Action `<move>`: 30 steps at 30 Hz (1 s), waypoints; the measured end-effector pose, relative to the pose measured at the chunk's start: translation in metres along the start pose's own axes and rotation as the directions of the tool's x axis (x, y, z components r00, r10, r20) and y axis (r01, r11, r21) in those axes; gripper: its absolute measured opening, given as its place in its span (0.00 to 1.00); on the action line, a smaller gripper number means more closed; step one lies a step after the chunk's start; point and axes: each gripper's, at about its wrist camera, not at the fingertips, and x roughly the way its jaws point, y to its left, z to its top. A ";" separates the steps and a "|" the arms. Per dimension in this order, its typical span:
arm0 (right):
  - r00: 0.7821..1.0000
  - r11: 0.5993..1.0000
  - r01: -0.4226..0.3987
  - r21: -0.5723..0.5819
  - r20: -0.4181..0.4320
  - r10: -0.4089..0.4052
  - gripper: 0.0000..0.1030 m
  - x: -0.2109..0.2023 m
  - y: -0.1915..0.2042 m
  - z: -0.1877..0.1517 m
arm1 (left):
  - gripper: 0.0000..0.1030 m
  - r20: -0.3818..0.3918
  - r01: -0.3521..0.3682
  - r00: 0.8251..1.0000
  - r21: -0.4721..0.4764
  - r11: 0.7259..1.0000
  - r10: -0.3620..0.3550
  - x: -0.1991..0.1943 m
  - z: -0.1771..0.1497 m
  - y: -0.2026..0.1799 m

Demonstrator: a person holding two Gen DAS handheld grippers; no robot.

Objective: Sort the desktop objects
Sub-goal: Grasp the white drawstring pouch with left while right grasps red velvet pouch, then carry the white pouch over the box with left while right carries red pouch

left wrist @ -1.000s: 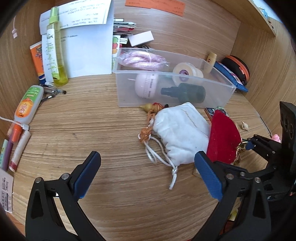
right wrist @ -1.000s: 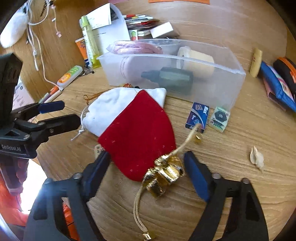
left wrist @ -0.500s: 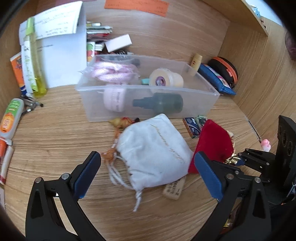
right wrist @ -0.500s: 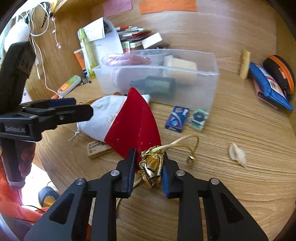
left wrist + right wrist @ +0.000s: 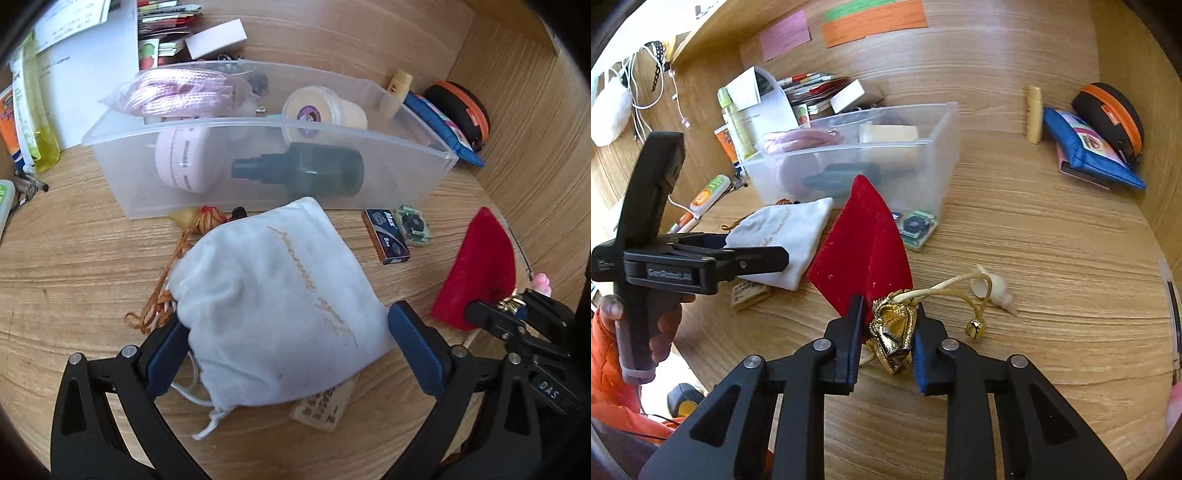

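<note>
- Left wrist view: the left gripper stands wide, its blue pads either side of the white pouch on the desk, not pressing; the clear bin lies just beyond.
- Right gripper is clamped on the red pouch by its gold neck, the pouch pointing toward the bin.

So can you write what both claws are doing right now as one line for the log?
left claw: open around white pouch | right claw: shut on red pouch gold top | clear box: behind
</note>
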 end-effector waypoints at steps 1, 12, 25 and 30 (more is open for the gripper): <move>1.000 1.000 -0.003 -0.001 0.003 0.003 0.20 -0.001 -0.001 0.000 | 0.99 0.001 -0.008 1.000 0.003 1.000 0.008 0.002 0.002 -0.001; 1.000 0.999 -0.030 0.014 0.010 0.030 0.21 -0.001 -0.009 -0.005 | 1.00 0.016 -0.149 0.989 0.138 0.979 0.148 0.026 0.012 -0.020; 0.999 0.999 -0.038 0.012 0.025 0.038 0.21 -0.005 -0.006 -0.001 | 0.63 0.045 -0.038 0.998 0.057 0.998 0.035 0.005 0.012 0.005; 0.999 0.999 -0.039 0.004 0.035 0.039 0.21 -0.006 -0.001 0.003 | 0.58 0.070 -0.010 0.997 -0.002 1.000 0.010 -0.010 0.008 0.019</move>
